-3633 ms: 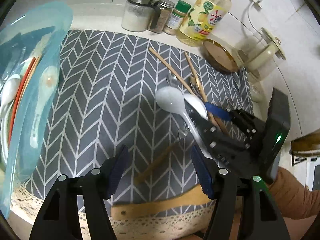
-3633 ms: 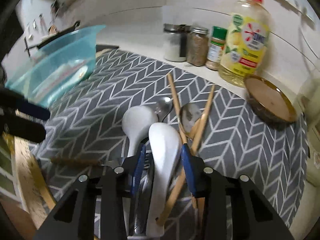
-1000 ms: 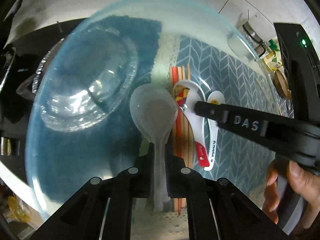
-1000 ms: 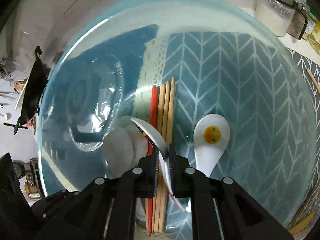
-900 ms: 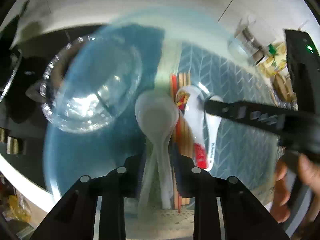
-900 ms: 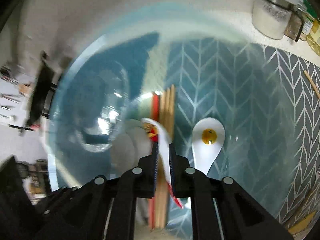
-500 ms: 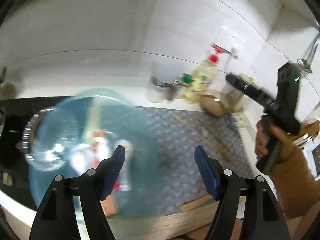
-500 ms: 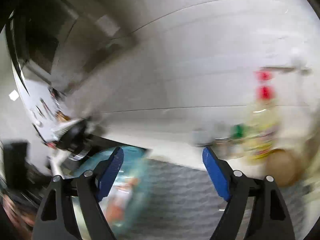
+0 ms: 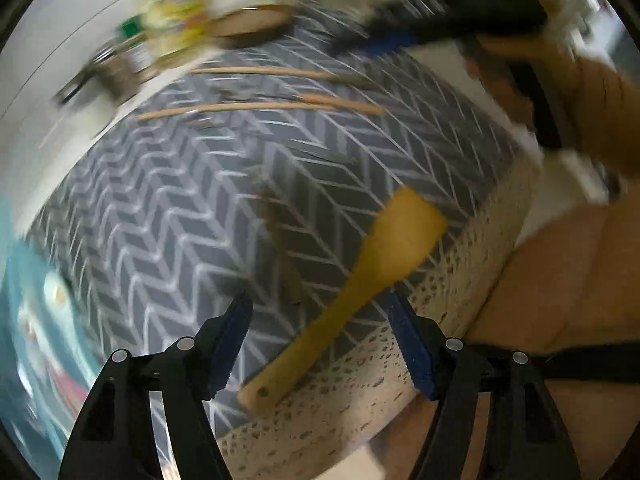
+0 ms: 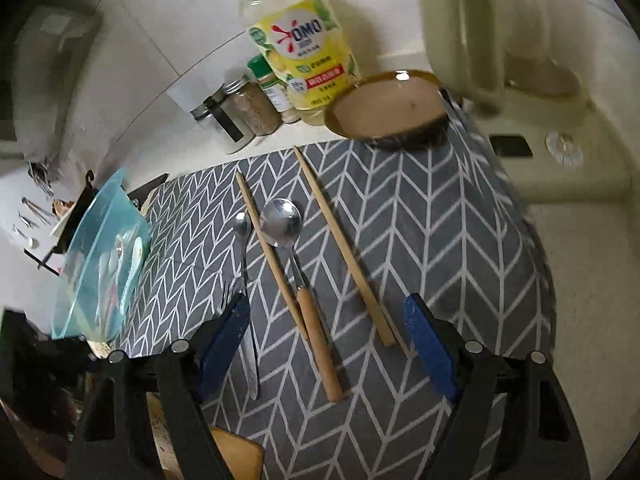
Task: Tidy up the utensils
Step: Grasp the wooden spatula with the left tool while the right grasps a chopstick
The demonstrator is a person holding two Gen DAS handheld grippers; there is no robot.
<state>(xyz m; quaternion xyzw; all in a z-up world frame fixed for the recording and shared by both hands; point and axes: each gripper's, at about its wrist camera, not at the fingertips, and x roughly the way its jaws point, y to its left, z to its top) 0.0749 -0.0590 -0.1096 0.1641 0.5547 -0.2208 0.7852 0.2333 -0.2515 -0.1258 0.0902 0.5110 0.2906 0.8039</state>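
My left gripper (image 9: 322,338) is open and empty above the handle of a wooden spatula (image 9: 356,280) at the front edge of the grey chevron mat (image 9: 168,208); this view is blurred. My right gripper (image 10: 328,344) is open and empty over a wooden-handled metal spoon (image 10: 298,276), between two chopsticks (image 10: 270,256) (image 10: 344,248). A slim metal spoon (image 10: 245,288) lies to the left. The teal bowl (image 10: 100,260) at the left holds white spoons. The right gripper also shows in the left wrist view (image 9: 400,36).
Behind the mat (image 10: 440,240) stand a yellow detergent bottle (image 10: 304,56), spice jars (image 10: 248,108), a brown dish (image 10: 388,108) and a cream appliance (image 10: 500,40). The spatula end (image 10: 236,458) shows at the bottom of the right wrist view.
Both grippers let go of their white spoons in the teal bowl, opened, and swung right from the bowl to the mat. The left wrist view is motion-blurred.
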